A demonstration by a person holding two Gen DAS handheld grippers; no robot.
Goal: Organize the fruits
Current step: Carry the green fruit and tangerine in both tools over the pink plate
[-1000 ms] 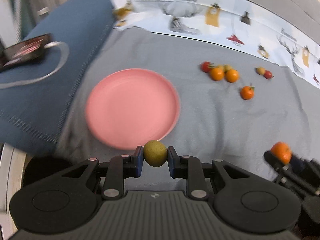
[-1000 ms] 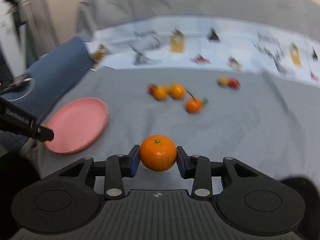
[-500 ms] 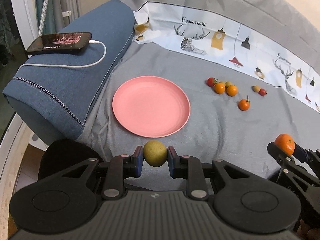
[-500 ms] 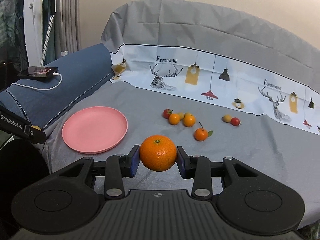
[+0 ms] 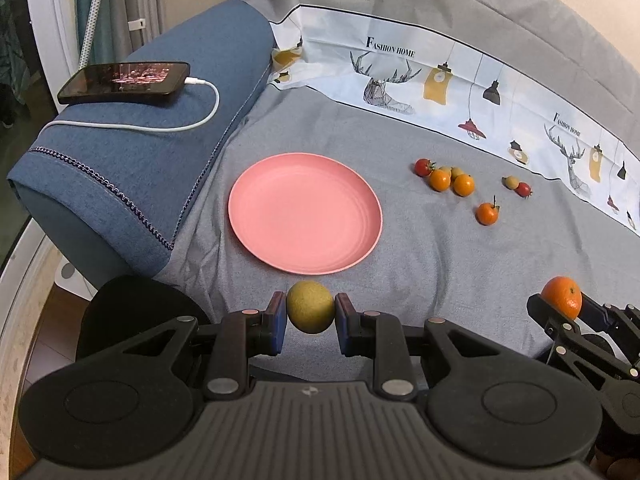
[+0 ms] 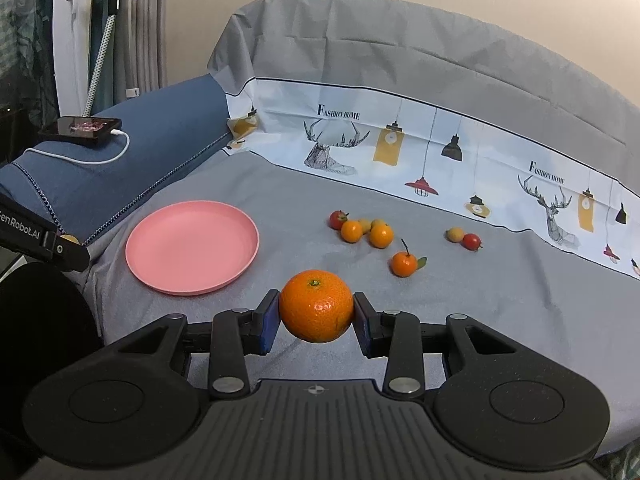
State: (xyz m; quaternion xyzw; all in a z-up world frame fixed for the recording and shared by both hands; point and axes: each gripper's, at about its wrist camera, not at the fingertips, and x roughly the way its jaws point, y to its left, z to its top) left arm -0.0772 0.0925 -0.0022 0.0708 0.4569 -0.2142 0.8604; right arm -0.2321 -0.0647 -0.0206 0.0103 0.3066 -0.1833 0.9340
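My left gripper [image 5: 311, 308] is shut on a yellow-green round fruit [image 5: 311, 306], held above the grey cloth just in front of the empty pink plate [image 5: 304, 212]. My right gripper [image 6: 316, 312] is shut on a large orange [image 6: 316, 305], to the right of the plate [image 6: 192, 246]; it also shows at the right edge of the left wrist view [image 5: 562, 298]. Several small oranges and cherry tomatoes [image 6: 366, 232] lie on the cloth beyond, with one stemmed small orange [image 6: 404, 263] and a far pair [image 6: 464, 238].
A blue cushion [image 5: 132, 152] at the left carries a phone [image 5: 124, 82] on a white cable. A printed cloth band [image 6: 420, 152] runs along the back. A dark round object [image 5: 136, 308] sits at the cloth's near-left edge.
Both grippers pulled back and up from the cloth with their fruits still held. The plate and loose fruits now look smaller and farther away.
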